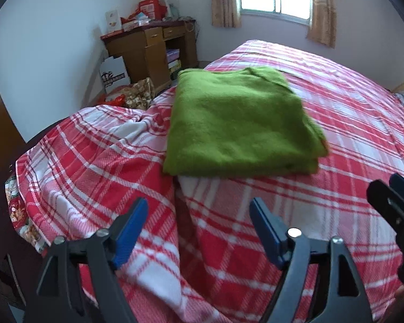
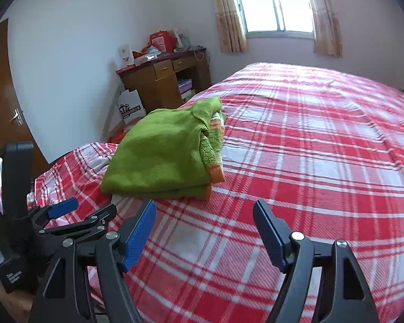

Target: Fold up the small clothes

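Fuzzy knit green sweater [image 1: 237, 123], woven plaid bedcover [image 1: 350, 134] — matt

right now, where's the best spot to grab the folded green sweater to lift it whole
Probably the near stacked edge of the green sweater, approached low from the front along the plaid bedspread. All layers meet there, so the open right claw could pinch the whole stack.

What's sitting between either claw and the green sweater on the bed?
Nothing visible. Only bare plaid bedspread lies between the open right claw and the folded sweater, and the same holds for the open left claw, with the sweater straight ahead of it.
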The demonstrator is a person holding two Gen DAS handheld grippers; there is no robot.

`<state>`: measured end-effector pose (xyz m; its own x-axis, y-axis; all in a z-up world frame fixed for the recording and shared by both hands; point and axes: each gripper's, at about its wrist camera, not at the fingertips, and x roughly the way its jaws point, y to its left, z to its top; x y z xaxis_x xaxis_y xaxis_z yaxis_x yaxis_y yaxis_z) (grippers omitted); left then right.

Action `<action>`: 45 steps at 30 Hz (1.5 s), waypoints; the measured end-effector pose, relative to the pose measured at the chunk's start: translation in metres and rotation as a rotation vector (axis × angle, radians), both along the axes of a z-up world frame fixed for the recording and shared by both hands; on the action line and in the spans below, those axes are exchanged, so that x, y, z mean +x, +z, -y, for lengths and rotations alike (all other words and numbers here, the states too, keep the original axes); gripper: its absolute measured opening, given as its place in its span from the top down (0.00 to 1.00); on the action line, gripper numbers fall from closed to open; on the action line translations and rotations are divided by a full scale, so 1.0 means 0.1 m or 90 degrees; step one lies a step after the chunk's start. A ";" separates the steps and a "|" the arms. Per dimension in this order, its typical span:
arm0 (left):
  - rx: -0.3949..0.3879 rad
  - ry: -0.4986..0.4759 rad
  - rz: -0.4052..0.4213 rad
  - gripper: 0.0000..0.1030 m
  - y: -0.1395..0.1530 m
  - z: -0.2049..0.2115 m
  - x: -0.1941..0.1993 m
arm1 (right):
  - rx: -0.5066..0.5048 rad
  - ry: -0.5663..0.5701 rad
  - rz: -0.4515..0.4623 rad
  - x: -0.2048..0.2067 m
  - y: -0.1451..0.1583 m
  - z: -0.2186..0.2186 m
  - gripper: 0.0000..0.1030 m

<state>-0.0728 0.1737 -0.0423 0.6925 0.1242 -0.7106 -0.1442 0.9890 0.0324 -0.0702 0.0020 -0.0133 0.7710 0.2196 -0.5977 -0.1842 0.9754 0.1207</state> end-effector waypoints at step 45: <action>0.055 -0.031 0.238 0.00 1.28 0.32 -1.06 | 0.001 -0.057 0.228 -1.18 1.34 0.06 0.24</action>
